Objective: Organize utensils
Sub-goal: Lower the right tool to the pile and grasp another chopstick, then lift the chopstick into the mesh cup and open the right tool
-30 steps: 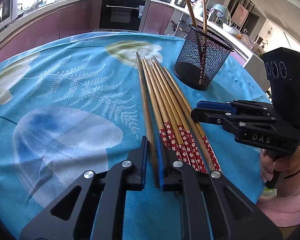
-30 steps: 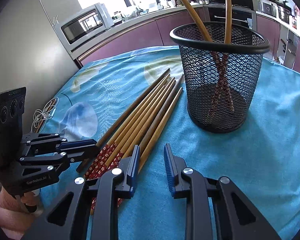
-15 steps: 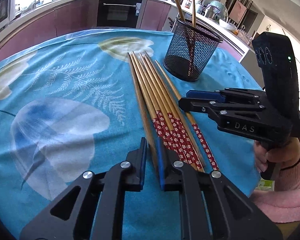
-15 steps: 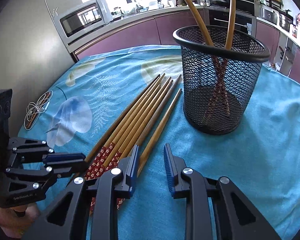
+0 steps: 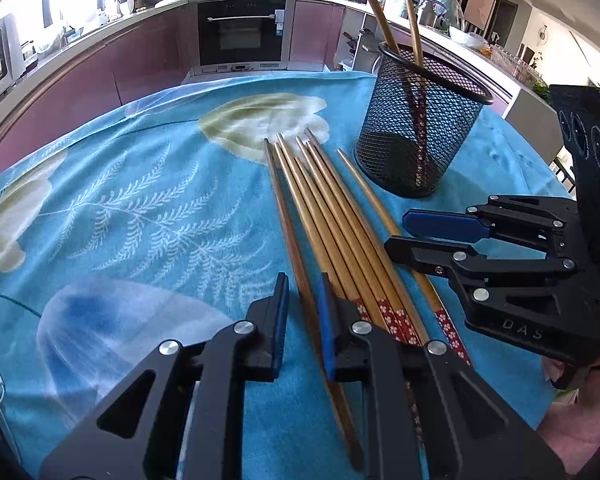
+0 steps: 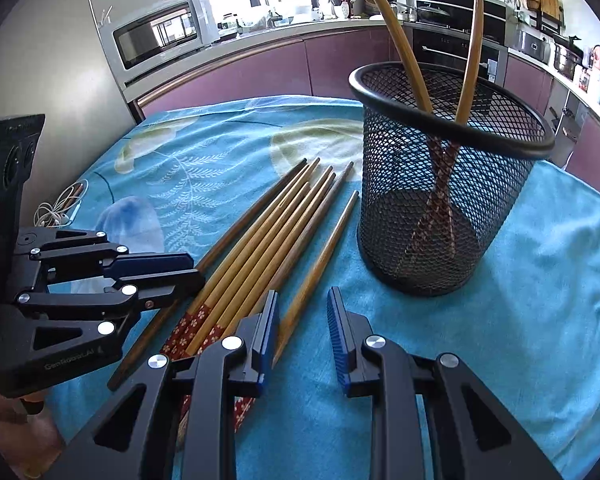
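Left gripper (image 5: 302, 312) spread a little, straddling the darkest, leftmost chopstick (image 5: 290, 236) of the loose bundle; not yet pinched, a sliver of gap visible on both sides of the stick. Straddled near the thick end, probably so the stick can be tipped upright once closed on. Right gripper (image 6: 302, 326) spread wider, gripping nothing, hovering low with its left finger (image 6: 266, 330) over the handle ends of the bundle (image 6: 260, 248) and the stray outermost chopstick (image 6: 320, 264) lying between the fingers' line and the cloth; contact impossible to judge.

Remaining chopsticks lying side by side on the blue leaf-print tablecloth (image 5: 140, 216), tips pointing far, red flowered handles near, just left of the black mesh cup (image 6: 440, 200). Two chopsticks (image 6: 470, 60) already standing in that cup, leaning apart against the rim, handles down. Cup placed within easy reach of the tips, likely for short transfers.

Task judged early: two in, the rest still flat. Next likely step: closing on one stick without dragging its neighbours.
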Demonstrator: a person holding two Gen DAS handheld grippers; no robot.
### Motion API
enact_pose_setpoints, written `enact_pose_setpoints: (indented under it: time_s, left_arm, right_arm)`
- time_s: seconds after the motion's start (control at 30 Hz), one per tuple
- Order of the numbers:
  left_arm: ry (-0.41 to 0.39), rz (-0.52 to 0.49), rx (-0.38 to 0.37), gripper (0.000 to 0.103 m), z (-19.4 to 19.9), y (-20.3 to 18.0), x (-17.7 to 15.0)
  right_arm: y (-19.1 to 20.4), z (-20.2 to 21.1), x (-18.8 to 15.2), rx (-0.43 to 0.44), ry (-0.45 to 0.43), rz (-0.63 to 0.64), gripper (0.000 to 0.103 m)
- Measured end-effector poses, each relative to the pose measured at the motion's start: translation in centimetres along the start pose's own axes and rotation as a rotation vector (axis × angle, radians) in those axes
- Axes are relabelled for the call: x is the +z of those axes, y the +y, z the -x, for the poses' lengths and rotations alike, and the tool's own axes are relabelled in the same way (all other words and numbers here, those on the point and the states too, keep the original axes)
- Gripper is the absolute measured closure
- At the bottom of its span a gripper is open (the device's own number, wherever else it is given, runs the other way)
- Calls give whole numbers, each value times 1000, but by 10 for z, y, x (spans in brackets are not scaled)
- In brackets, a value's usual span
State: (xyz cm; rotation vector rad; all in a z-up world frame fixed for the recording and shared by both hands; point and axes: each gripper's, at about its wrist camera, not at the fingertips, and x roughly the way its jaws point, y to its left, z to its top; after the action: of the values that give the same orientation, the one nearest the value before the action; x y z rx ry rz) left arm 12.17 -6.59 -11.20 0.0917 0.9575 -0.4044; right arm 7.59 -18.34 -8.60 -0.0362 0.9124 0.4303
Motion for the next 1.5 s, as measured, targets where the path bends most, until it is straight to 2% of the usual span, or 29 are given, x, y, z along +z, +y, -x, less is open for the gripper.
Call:
enact_pose_setpoints:
  time_s: [0.23, 0.37, 0.73, 0.93, 1.1, 1.33, 1.5]
  left_arm:
    - [4, -13, 37, 94, -15, -1, 22]
    - [-3, 4, 44, 93, -18, 0, 24]
    - [-36, 77, 8, 95, -4, 5, 17]
    - [-66, 92, -28, 95, 16, 7, 13]
    - [-67, 104, -80, 95, 25, 6, 5]
    - [-5, 108, -61, 95, 13, 8, -13]
    - [4, 85, -60, 95, 8, 11, -13]
  right_arm:
    - [-5, -6, 7, 2, -12, -41, 83]
    - [-10, -6, 7, 32, -17, -76, 91]
    - [-17, 6, 5, 106, -41, -124, 97]
    - [-14, 20, 3, 158, -61, -111, 97]
    - [-7, 21, 0, 171, -39, -75, 97]
    - [-2, 9, -3, 146, 15, -60, 95]
    - [1, 6, -2, 123, 19, -43, 89]
